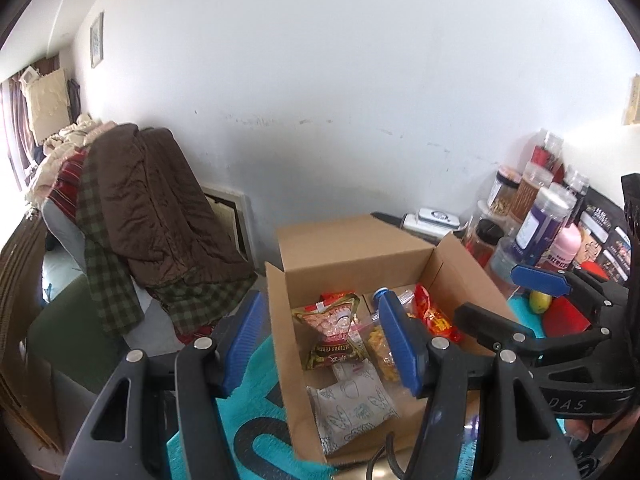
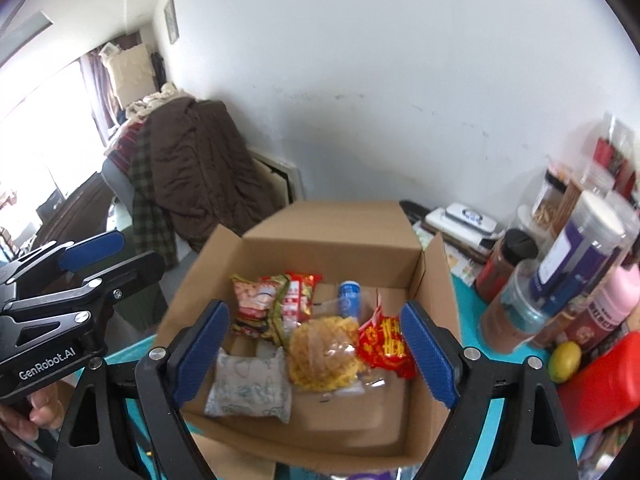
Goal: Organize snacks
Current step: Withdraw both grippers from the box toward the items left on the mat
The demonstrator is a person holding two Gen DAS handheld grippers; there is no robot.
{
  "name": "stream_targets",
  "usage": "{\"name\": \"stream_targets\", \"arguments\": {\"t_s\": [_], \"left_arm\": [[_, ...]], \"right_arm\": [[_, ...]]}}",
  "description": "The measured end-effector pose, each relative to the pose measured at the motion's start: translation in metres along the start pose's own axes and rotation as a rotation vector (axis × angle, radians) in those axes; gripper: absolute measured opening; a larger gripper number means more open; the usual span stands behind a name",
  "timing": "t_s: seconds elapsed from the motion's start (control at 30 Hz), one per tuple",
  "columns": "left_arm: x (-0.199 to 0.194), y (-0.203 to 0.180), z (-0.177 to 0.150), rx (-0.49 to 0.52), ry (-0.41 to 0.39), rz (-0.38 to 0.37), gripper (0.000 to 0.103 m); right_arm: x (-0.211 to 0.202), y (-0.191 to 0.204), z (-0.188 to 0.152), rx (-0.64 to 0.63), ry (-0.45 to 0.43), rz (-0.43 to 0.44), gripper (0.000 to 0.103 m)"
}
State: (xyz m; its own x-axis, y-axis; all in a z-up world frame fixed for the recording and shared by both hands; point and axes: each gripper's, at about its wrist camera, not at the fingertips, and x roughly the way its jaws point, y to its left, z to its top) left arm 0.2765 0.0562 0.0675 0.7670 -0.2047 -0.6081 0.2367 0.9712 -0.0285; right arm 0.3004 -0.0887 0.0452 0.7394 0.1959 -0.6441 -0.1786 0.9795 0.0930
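Inside the cardboard box (image 2: 332, 236) lie the snack packets (image 2: 324, 344): light, crinkly, crushable, slippery film; best pinched at a sealed edge; right gripper (image 2: 316, 350) above box, jaws wide, empty; left gripper (image 1: 320, 340) over its left wall, likewise agape; jars (image 2: 576, 256) right of box.

White scuffed wall (image 2: 360, 60), bright window (image 2: 44, 120) left, clothes-draped chair (image 2: 192, 168)

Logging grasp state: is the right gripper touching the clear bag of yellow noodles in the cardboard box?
Apart. In the right wrist view, the right gripper hangs open above the cardboard box, fingers wide of the clear bag of yellow noodles.
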Motion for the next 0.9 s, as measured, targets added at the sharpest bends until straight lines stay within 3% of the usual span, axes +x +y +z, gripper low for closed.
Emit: {"name": "stream_targets", "arguments": {"t_s": [0.7,0.8,0.9], "left_arm": [[-0.121,0.002,-0.027,0.009,-0.142,0.009,0.059],[-0.133,0.002,-0.037,0.008,-0.147,0.010,0.080],[-0.144,0.004,-0.048,0.010,-0.165,0.005,0.080]], "right_arm": [[-0.103,0.045,-0.029,-0.071,-0.147,0.035,0.089],[-0.112,0.050,-0.040,-0.073,-0.152,0.038,0.089],[-0.119,0.053,-0.050,-0.074,-0.154,0.045,0.089]]}}
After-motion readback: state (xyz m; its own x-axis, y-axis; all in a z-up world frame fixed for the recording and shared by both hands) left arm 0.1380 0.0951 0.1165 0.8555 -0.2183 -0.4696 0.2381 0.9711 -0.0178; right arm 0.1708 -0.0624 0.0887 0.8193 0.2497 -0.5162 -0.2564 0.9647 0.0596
